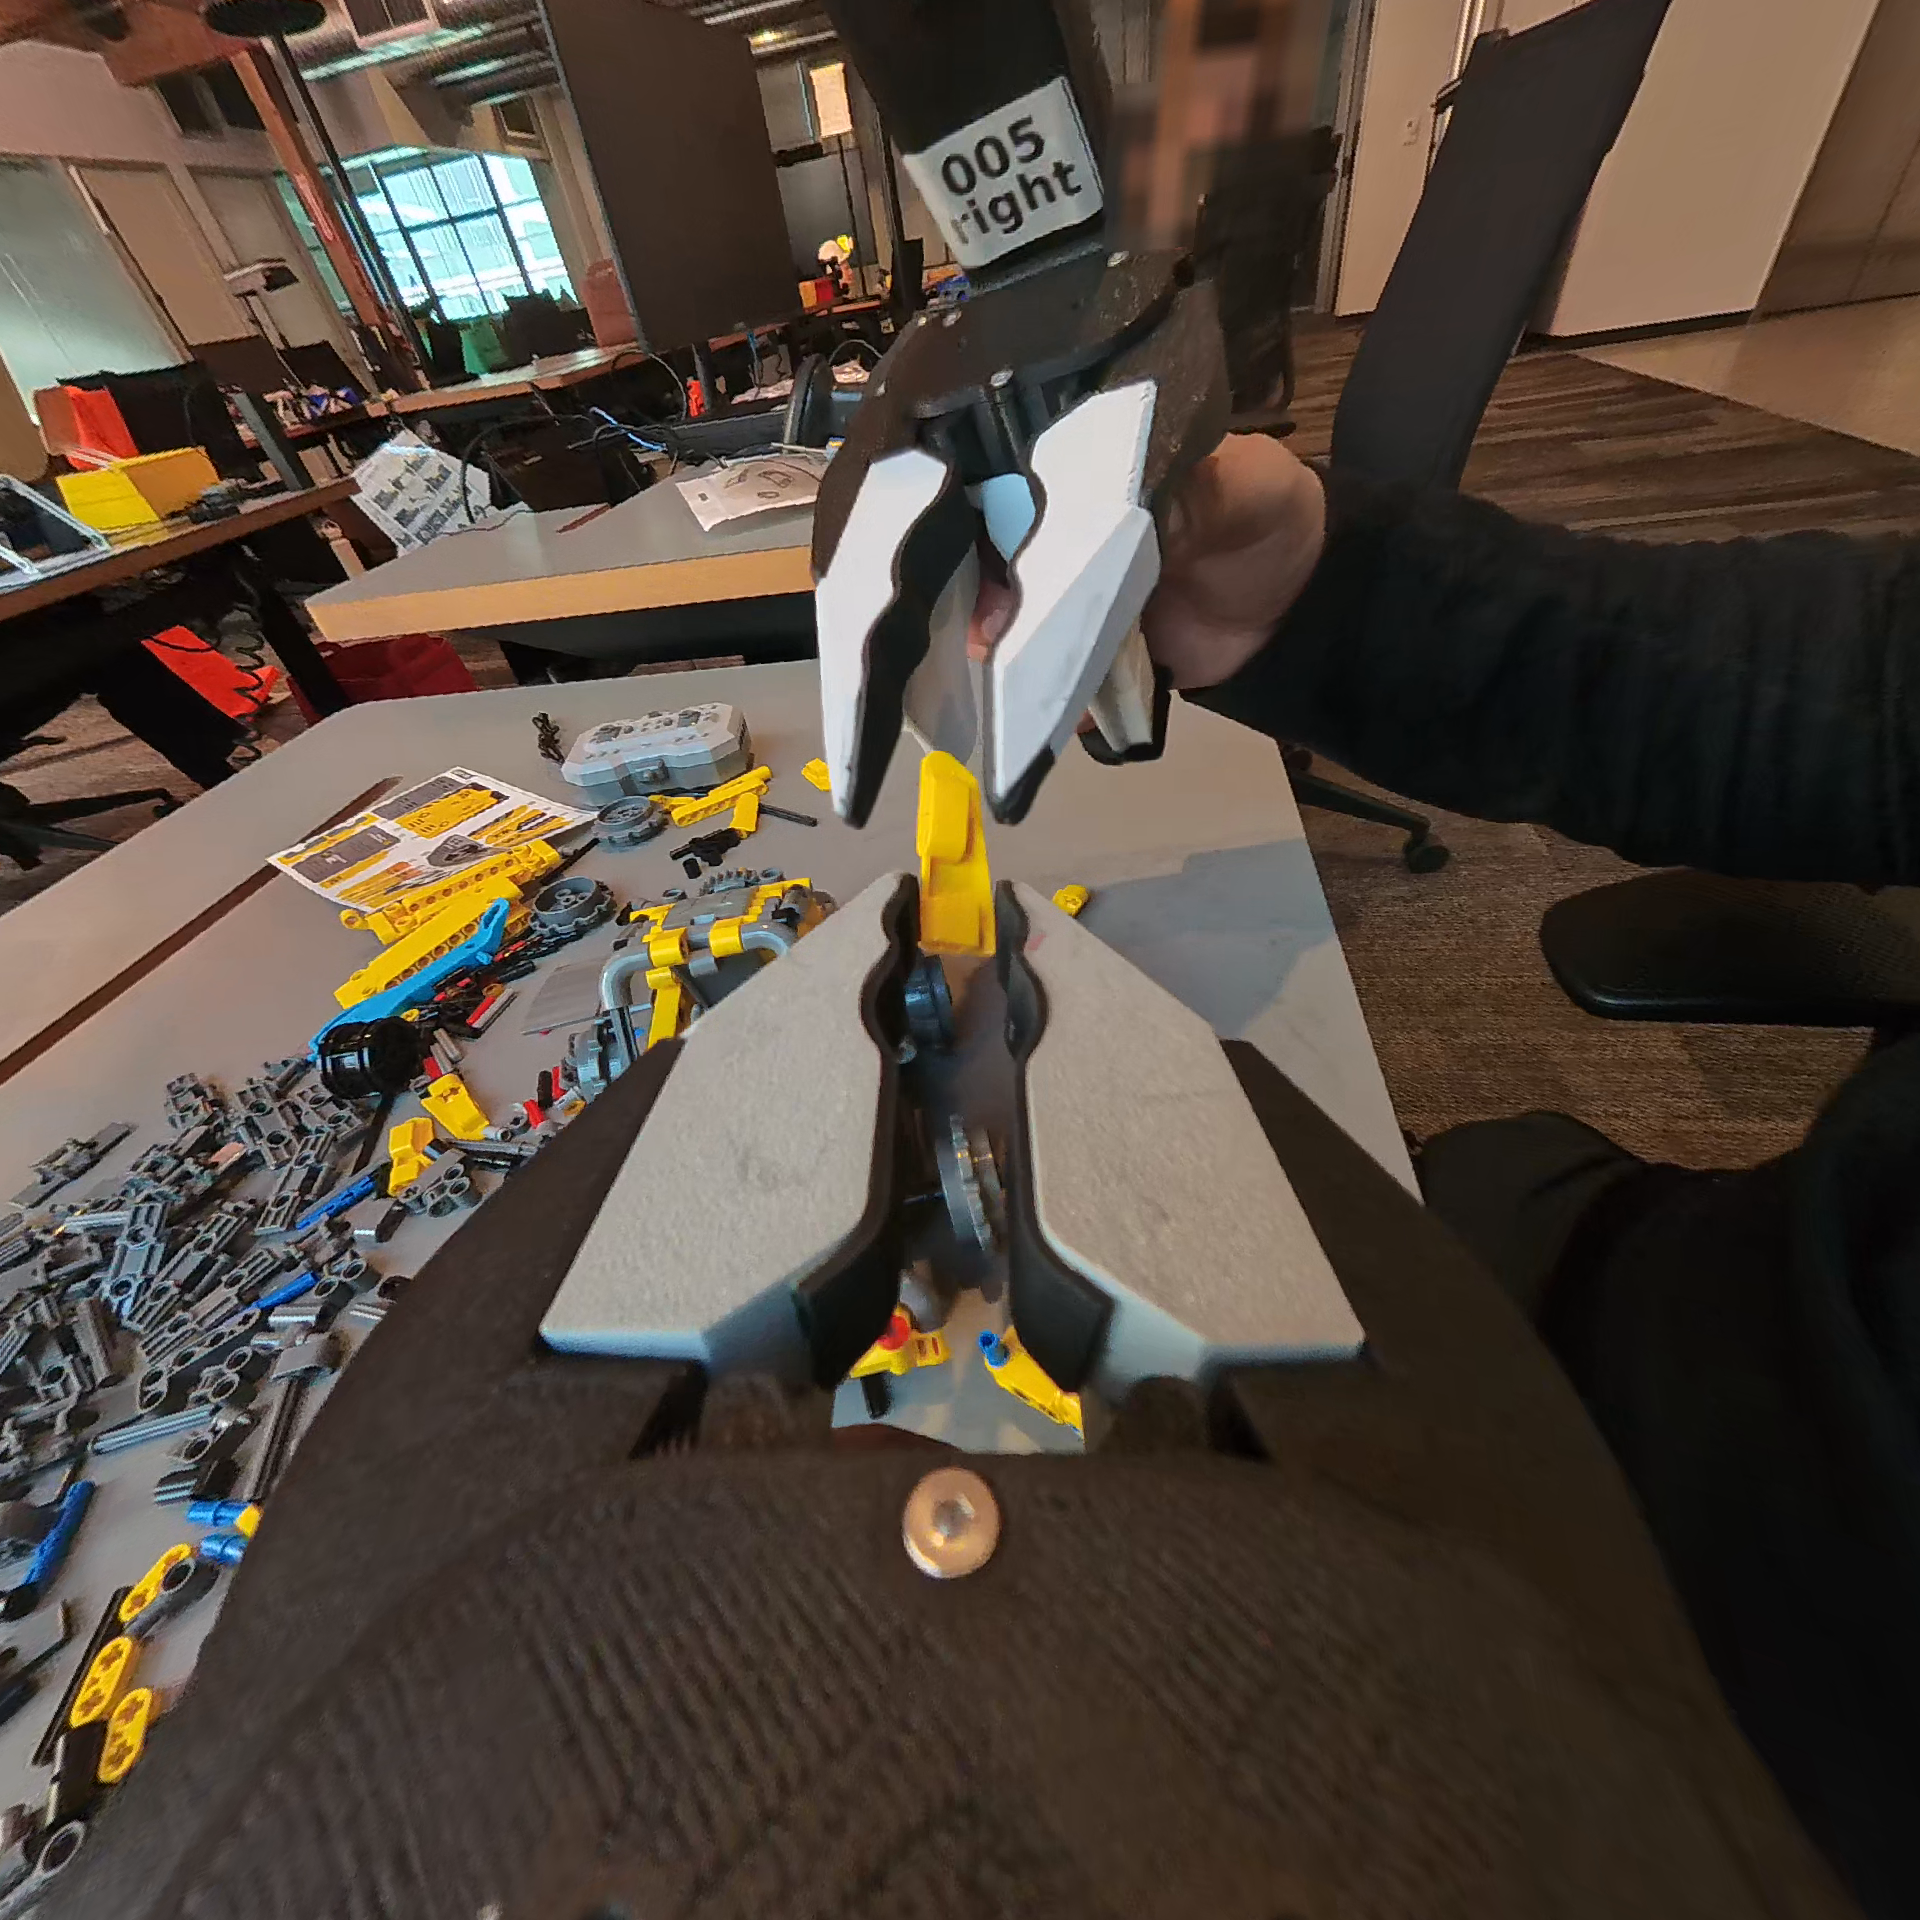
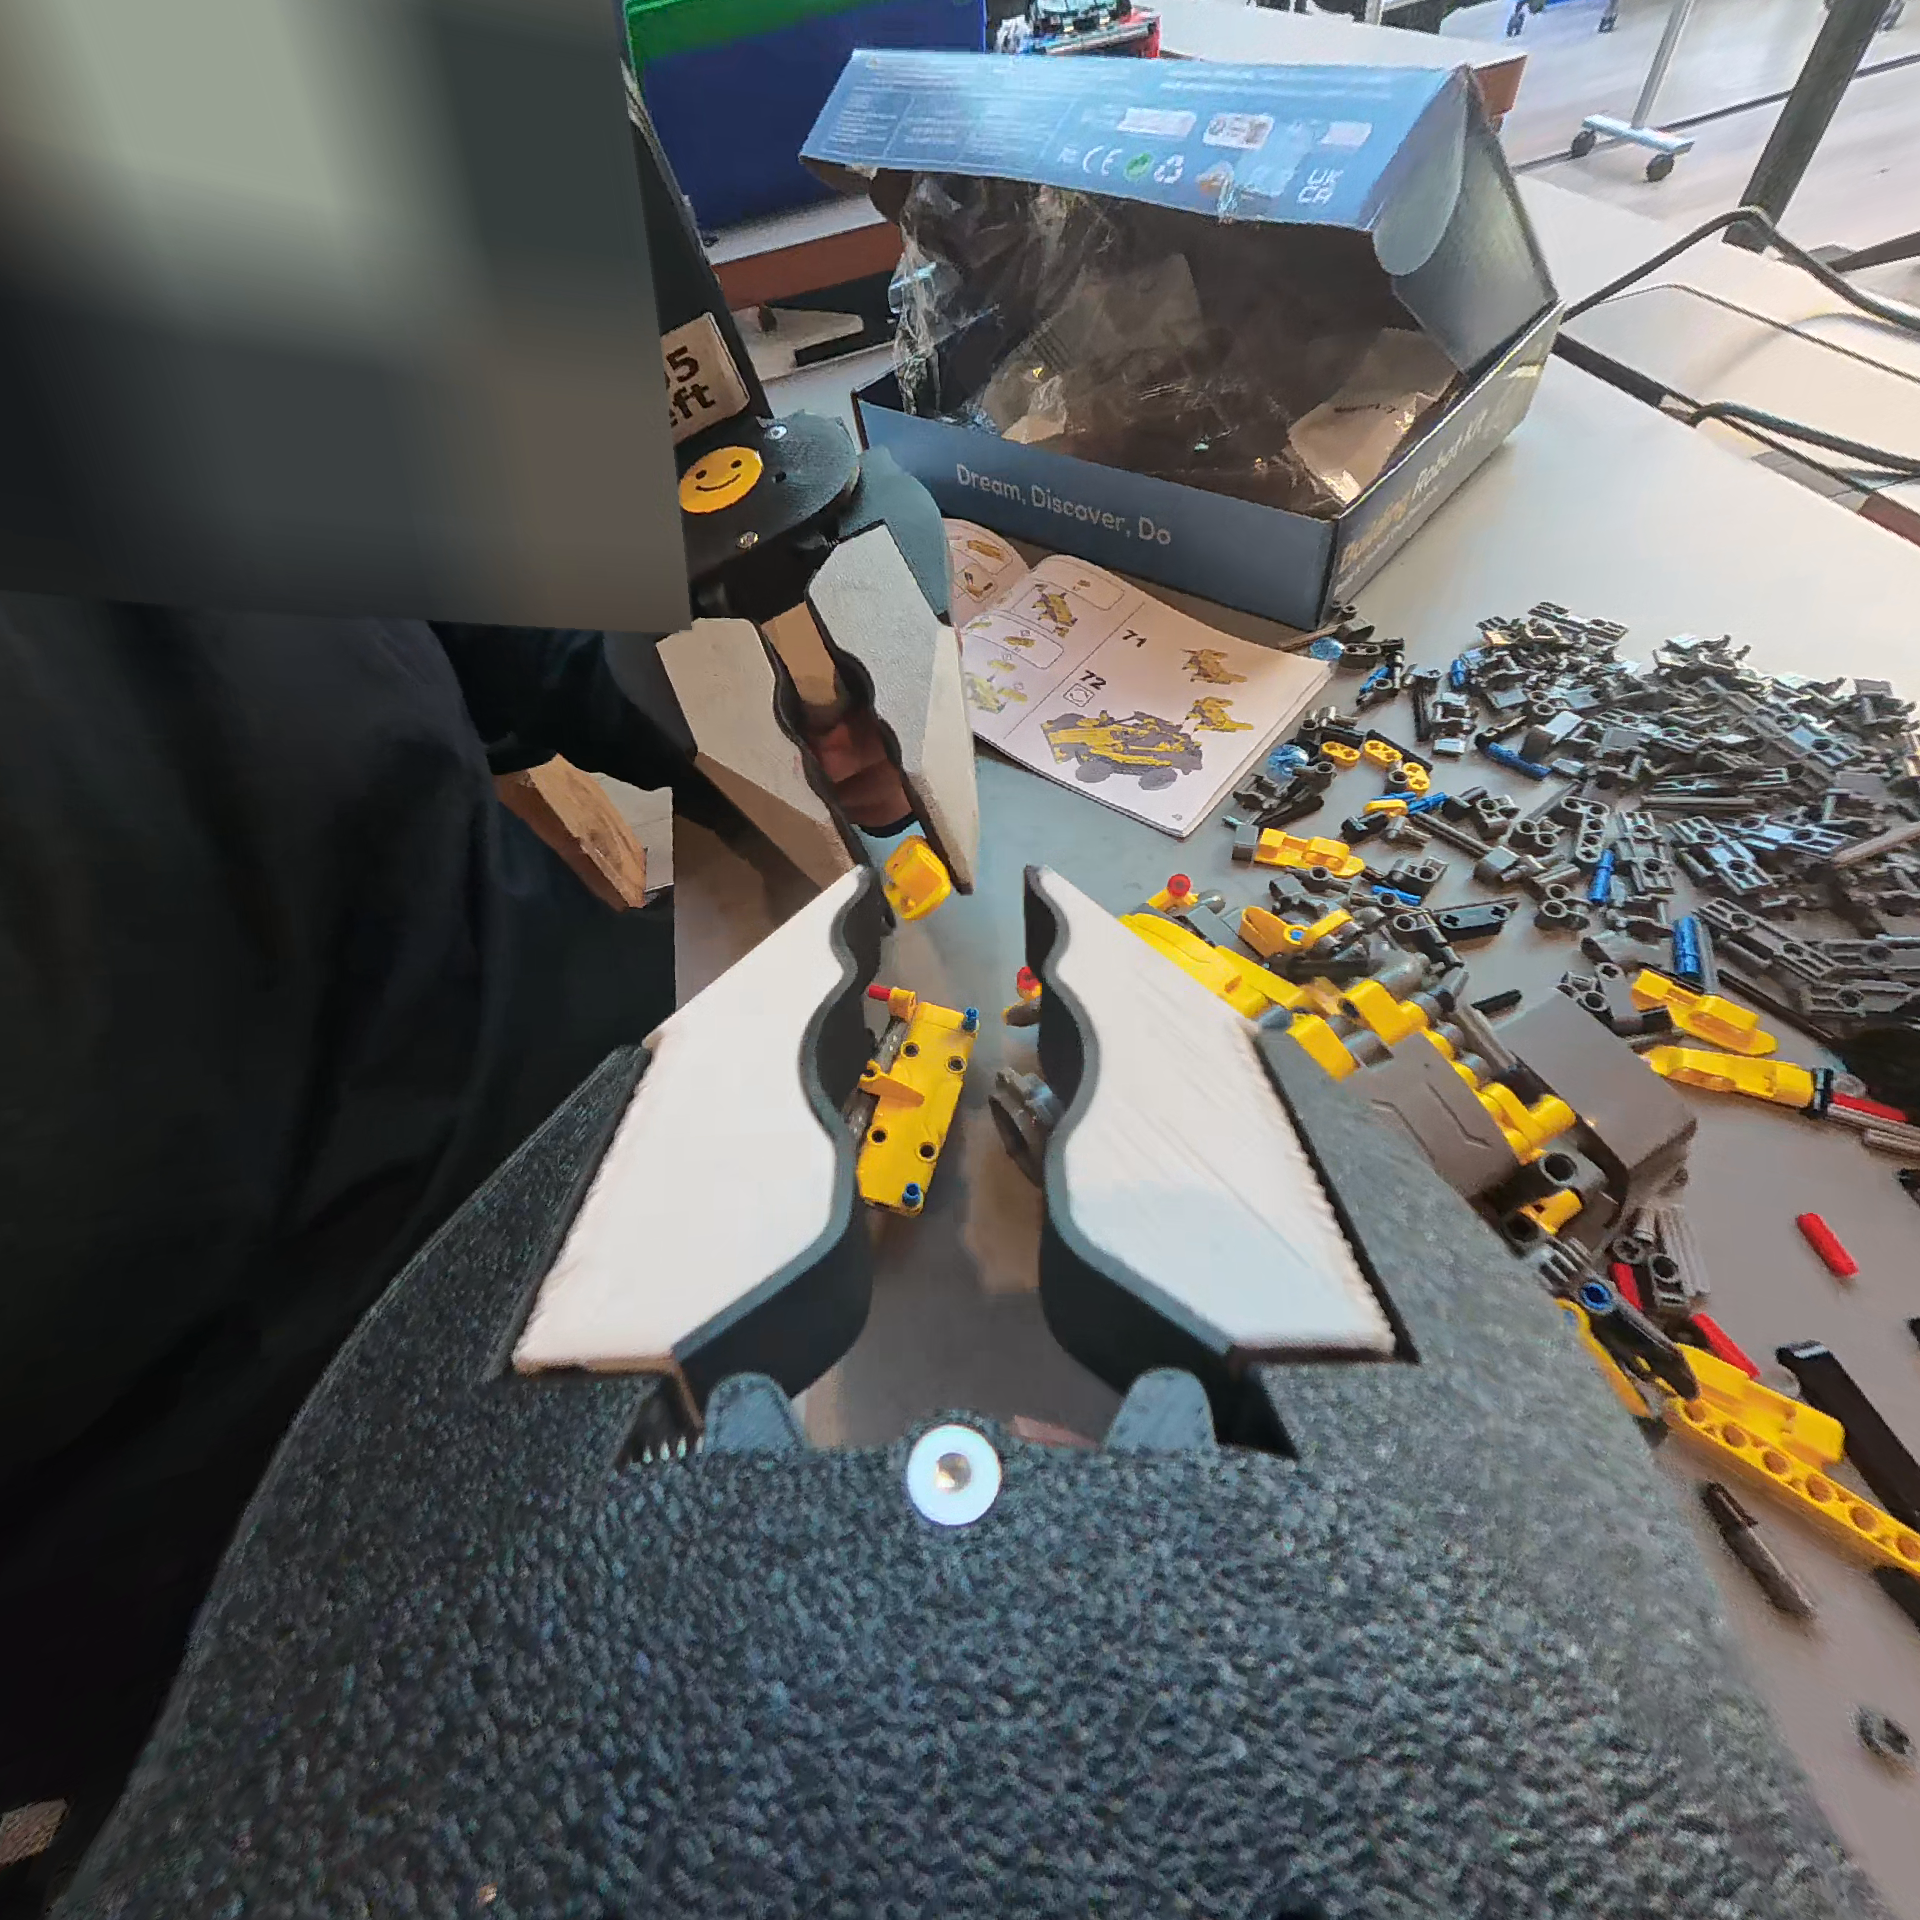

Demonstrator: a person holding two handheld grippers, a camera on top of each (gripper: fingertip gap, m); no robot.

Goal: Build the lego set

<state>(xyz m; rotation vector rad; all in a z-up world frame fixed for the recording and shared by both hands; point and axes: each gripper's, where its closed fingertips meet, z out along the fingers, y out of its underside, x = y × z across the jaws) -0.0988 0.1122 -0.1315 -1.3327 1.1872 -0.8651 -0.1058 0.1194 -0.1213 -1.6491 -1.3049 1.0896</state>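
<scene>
Left gripper (image 1: 951, 899): its fingers were seen pinched on a yellow plastic piece (image 1: 954, 862) at their tips, at the centre of the left wrist view; in the right wrist view the same gripper (image 2: 914, 868) was seen at centre left, pointing down, with the piece (image 2: 914, 878) caught at its tips.
Right gripper (image 2: 948, 883): its fingers were spread, with nothing held between them; in the left wrist view it (image 1: 930, 816) was seen above the yellow piece, tips on either side of the piece's upper end, apart from it.
Hand (image 1: 1231, 566): seen gripping the right gripper's handle, at centre right of the left wrist view.
Table (image 1: 1174, 831): grey; loose parts were spread over it.
Part pile (image 2: 1704, 748): dark grey, blue and yellow pieces, heaped at the right of the right wrist view.
Yellow assembly (image 2: 1382, 1039): partly built, lying at centre right, beside the right gripper.
Small yellow block (image 2: 914, 1101): lying on the table, seen between the spread fingers.
Booklet (image 2: 1112, 696): open, lying above centre.
Blue box (image 2: 1195, 312): open, plastic wrap inside, at the upper middle.
</scene>
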